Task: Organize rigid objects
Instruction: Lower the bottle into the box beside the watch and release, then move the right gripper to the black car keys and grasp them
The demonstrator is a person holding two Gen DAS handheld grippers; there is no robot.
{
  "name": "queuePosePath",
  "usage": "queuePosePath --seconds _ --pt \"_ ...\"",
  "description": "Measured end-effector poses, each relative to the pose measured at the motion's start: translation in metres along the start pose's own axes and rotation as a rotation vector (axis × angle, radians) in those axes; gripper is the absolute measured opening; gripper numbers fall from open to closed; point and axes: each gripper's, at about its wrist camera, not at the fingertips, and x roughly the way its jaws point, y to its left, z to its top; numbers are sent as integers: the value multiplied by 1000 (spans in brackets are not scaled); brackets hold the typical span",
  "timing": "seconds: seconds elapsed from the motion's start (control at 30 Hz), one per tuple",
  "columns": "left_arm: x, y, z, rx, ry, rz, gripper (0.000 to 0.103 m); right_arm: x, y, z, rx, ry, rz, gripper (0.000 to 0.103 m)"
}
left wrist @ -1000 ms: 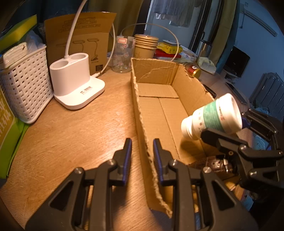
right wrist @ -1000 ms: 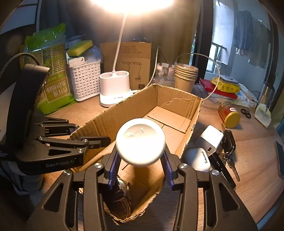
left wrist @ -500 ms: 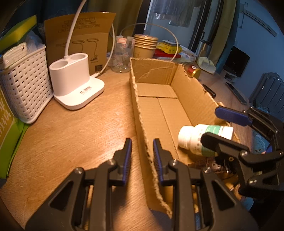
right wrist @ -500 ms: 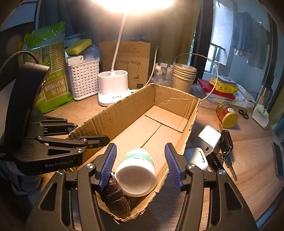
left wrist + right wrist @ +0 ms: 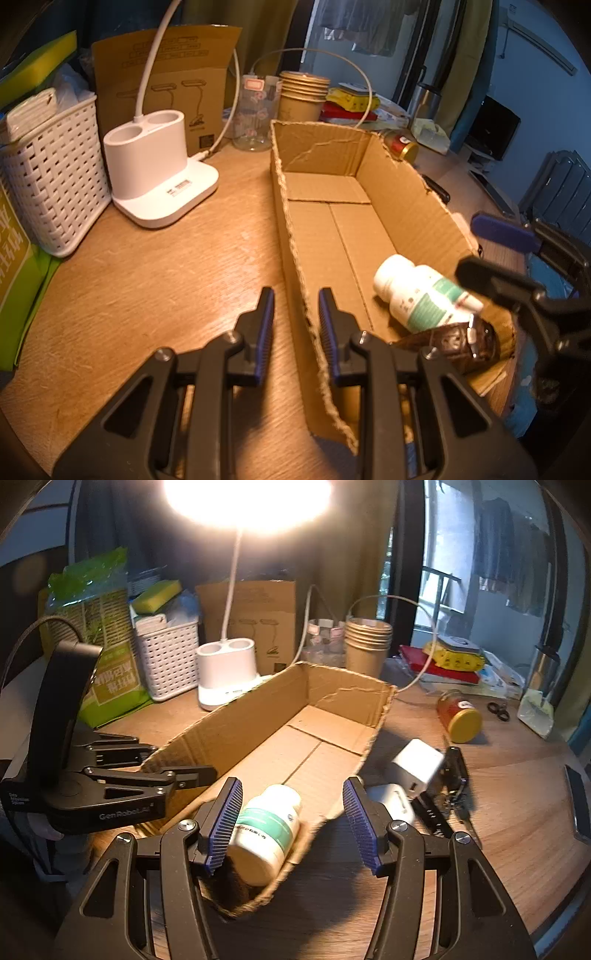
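Released since a second ago, the white pill bottle (image 5: 266, 825) now lies on its side in the corrugated cardboard box (image 5: 325, 236), against a brown watch (image 5: 458, 343). Left gripper (image 5: 295, 314) pinches the box's ragged wall; right gripper (image 5: 291, 823) slants down, ribbed pads wide, empty.

The desk (image 5: 155, 295) is wood-grain, smooth with a soft sheen. The box (image 5: 325, 236) is matt brown corrugated cardboard with rough, torn edges. The bottle (image 5: 417, 291) is glossy white plastic with a paper-like green label. Each claw is matt black plastic with ribbed blue pads (image 5: 227, 819). The basket (image 5: 55, 184) is woven-look white plastic, and the lamp base (image 5: 159, 173) is smooth white plastic.
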Motion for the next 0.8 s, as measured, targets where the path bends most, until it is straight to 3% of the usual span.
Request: queuePosePath --seconds 0.5,0.8 --pt "1 0 0 -1 3 -1 26 -20 -46 -7 103 -33 -78 60" --pt "2 0 0 -1 4 -1 26 -11 -77 -18 150 -3 -195 60"
